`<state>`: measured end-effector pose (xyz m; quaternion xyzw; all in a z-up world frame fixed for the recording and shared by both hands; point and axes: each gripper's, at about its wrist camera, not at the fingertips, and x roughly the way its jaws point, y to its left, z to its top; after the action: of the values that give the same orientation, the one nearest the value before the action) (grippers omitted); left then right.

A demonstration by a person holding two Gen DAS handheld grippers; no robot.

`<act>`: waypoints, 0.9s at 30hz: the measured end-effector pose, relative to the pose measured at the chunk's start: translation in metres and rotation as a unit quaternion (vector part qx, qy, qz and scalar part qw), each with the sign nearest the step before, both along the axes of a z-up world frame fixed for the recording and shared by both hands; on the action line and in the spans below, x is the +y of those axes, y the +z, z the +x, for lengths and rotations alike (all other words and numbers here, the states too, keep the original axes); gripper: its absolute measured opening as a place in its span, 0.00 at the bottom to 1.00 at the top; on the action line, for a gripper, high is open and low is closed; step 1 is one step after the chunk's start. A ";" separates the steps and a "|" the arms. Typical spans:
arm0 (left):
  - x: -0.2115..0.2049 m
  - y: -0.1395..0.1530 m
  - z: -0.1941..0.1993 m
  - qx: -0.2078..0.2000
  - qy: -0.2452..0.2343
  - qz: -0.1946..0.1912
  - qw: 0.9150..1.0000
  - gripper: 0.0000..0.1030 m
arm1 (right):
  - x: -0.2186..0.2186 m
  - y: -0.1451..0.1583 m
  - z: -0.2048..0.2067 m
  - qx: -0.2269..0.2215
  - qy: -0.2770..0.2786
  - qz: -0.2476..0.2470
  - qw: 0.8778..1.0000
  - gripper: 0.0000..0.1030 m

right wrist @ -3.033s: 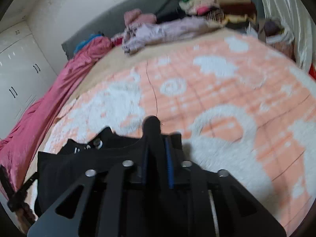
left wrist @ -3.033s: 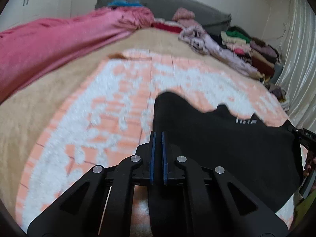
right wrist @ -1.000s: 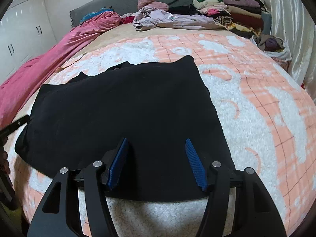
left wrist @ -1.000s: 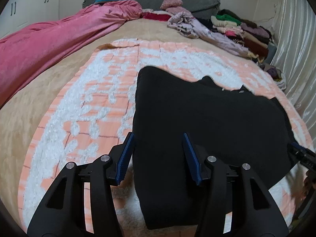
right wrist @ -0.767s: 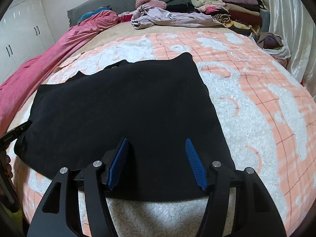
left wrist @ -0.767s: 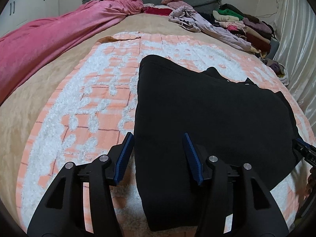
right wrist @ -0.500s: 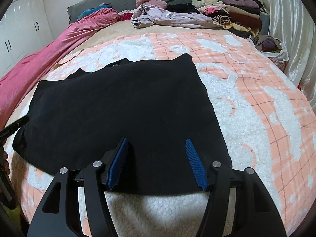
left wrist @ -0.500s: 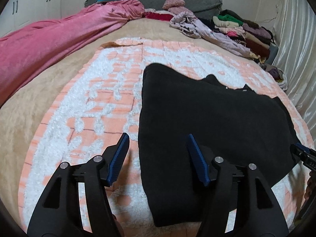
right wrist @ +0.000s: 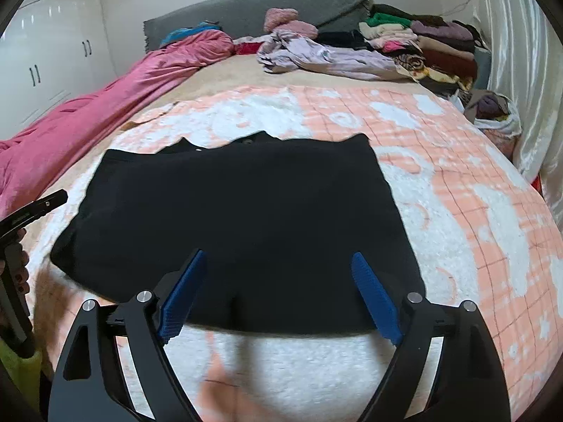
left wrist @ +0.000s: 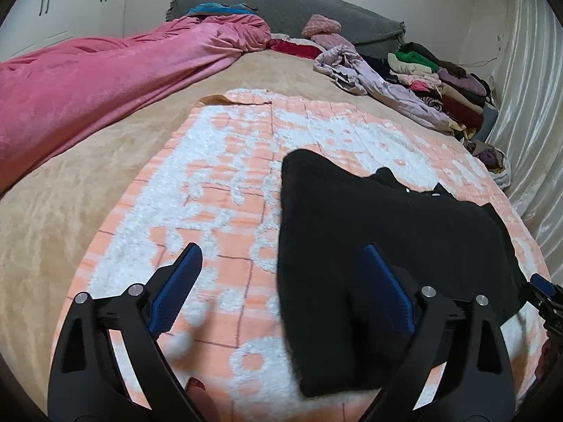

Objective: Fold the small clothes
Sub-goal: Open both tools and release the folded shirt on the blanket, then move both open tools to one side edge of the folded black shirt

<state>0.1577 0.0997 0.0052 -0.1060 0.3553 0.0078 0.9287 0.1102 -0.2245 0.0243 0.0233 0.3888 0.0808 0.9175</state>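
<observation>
Left gripper (left wrist: 279,267), seen from its own camera: blue-padded jaws spread wide, just opened further, gripping nothing; the near left corner of the black garment (left wrist: 387,239) below and ahead, its left edge running between the jaws, no pad pressing on it. Right gripper (right wrist: 279,274), likewise spread wide, just opened further, empty; hovering over the near hem of the same garment, the dark cloth filling the gap between the blue pads but untouched by them. Black garment lying flat and roughly rectangular on an orange-and-white fleece blanket (right wrist: 475,211), apparently already doubled over once, with a neckline or straps peeking out along the far edge. A person's fingers (right wrist: 19,274) glimpsed at the far left of the right view, holding the other tool. Farther out: a pink quilt (left wrist: 88,77) along the left side of the bed, a crumpled lilac garment (right wrist: 316,56) and a stack of folded clothes (right wrist: 422,38) near the grey headboard (right wrist: 246,10). Likely step: release after laying down one fold, both tools free. Next move probably calls for fresh grips on one side edge or a pair of corners, then carrying that edge across for a narrower fold, keeping the layers aligned and smooth
</observation>
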 end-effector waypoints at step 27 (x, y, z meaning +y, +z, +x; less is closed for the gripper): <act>0.068 0.010 0.004 -0.009 0.070 -0.051 0.996 0.84 | 0.146 0.013 0.000 -0.047 0.177 -0.033 0.983 0.92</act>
<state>0.1614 0.1674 0.0157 -0.1779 0.3383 0.0537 0.9225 0.1101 -0.0784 0.0376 -0.0796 0.3458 0.2298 0.9062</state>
